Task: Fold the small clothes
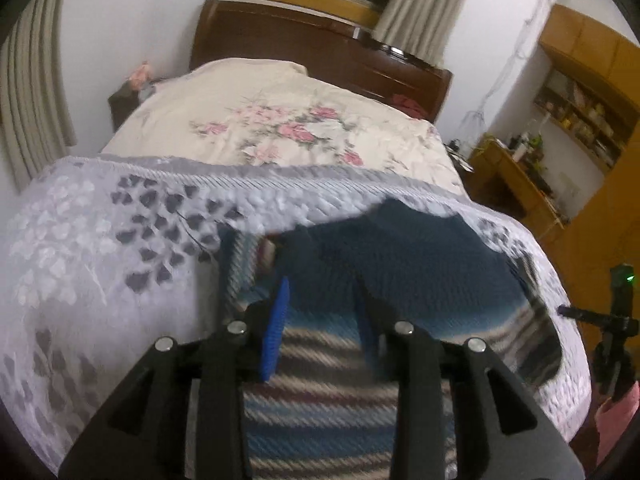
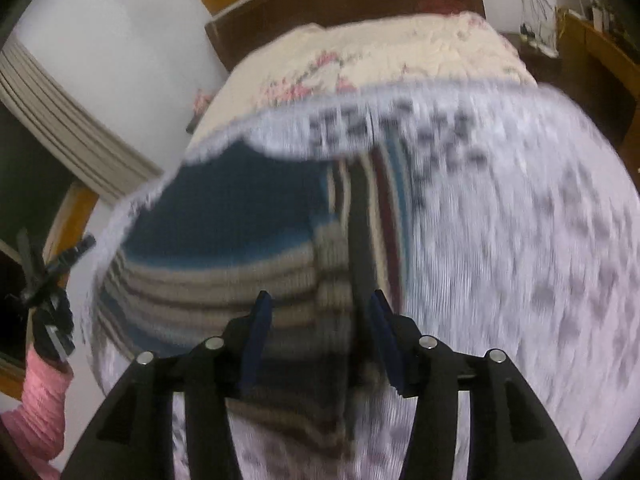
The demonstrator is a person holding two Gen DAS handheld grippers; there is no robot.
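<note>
A small knit sweater (image 1: 400, 264), dark blue at the top with beige, maroon and blue stripes below, lies flat on a pale grey leaf-print blanket (image 1: 88, 248). My left gripper (image 1: 322, 326) hovers open just over its striped lower part, blue fingers (image 1: 276, 328) spread apart with nothing between them. In the right wrist view, which is blurred, the sweater (image 2: 224, 208) fills the left centre, with a striped sleeve (image 2: 380, 208) running along its right side. My right gripper (image 2: 320, 334) is open above the striped hem near that sleeve.
Beyond the blanket (image 2: 520, 240) lies a cream floral quilt (image 1: 280, 128) against a dark wooden headboard (image 1: 312, 44). A wooden desk and shelves (image 1: 560, 140) stand to the right of the bed. The other gripper (image 1: 616, 320) and a pink sleeve (image 2: 40, 404) show at the frame edges.
</note>
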